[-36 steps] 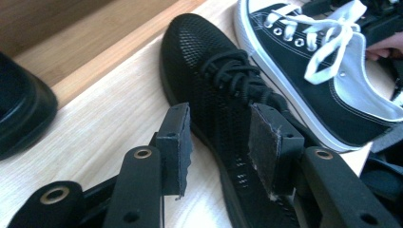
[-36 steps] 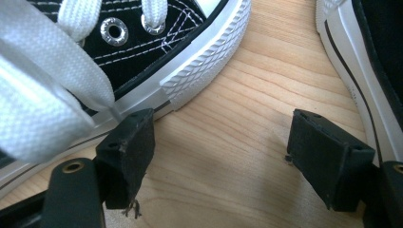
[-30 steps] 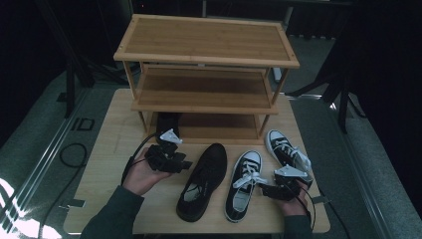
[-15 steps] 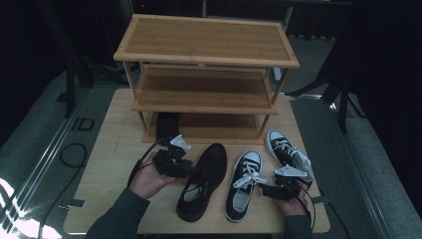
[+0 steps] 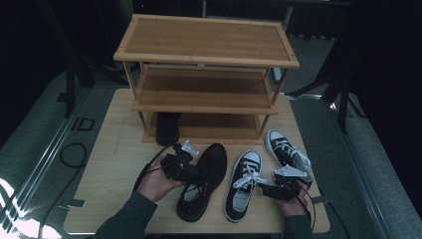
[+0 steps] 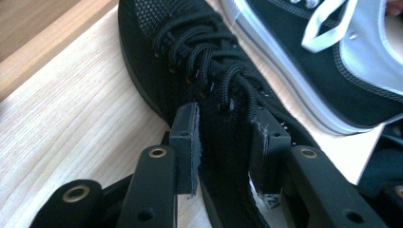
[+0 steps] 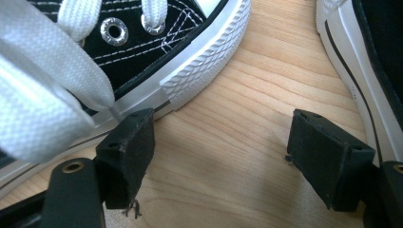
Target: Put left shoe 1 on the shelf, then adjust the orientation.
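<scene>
The all-black mesh lace-up shoe (image 5: 201, 186) lies on the pale wooden tabletop (image 5: 112, 174) in front of the rack, its long axis running from the near edge up and slightly rightward in the high view, toe toward the three-tier bamboo shoe rack (image 5: 206, 74) and heel toward the person. Its upper is a fine woven mesh with round black laces (image 6: 204, 61) crossing in tight rows. The left gripper (image 6: 223, 147) has its two black jaws straddling the shoe's side wall by the collar, one pad inside the opening and one outside; the jaws have just been closing and now press on the fabric. Just right of it lies a black canvas sneaker with white rubber sole and flat white laces (image 5: 244, 184), roughly parallel, toe also toward the rack; its ribbed toe bumper appears in the right gripper view. The right gripper (image 7: 218, 156) rests over bare wood with jaws spread apart, holding nothing. A second matching canvas sneaker (image 5: 286, 149) lies farther right. On the rack's lowest level sits another dark shoe (image 5: 167, 128).
</scene>
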Tool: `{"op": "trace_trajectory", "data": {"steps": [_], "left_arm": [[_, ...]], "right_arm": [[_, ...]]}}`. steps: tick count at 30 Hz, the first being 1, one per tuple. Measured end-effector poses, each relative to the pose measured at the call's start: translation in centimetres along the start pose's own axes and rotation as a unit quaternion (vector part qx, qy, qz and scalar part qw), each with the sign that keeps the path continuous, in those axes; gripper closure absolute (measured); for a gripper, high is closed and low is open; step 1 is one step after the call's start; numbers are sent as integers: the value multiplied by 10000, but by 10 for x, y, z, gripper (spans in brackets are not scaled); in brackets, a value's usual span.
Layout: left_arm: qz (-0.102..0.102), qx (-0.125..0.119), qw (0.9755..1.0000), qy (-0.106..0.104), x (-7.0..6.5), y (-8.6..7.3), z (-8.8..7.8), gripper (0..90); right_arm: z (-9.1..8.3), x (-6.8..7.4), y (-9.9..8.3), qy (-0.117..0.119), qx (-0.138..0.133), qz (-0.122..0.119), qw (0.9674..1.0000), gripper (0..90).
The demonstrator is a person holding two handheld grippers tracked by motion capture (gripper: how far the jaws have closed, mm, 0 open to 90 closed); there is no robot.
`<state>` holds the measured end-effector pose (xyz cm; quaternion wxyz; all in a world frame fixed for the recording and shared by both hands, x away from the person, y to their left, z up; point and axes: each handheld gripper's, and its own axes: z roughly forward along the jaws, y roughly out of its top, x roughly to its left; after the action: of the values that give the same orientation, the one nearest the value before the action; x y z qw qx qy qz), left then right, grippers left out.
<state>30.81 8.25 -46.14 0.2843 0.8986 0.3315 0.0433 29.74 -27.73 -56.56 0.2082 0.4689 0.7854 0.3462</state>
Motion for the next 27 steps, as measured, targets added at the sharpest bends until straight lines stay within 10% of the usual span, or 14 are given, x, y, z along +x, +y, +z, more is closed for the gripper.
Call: {"op": "trace_trajectory", "data": {"steps": [7,27], "left_arm": [[-15,226,9992,322,-2,3,8,730],[-527,-166,9983,163,10,-4,7,864]], "right_arm": [[0,0,0,-2,-4,3,10000,242],[0,0,0,2,-3,1,10000,242]]}}
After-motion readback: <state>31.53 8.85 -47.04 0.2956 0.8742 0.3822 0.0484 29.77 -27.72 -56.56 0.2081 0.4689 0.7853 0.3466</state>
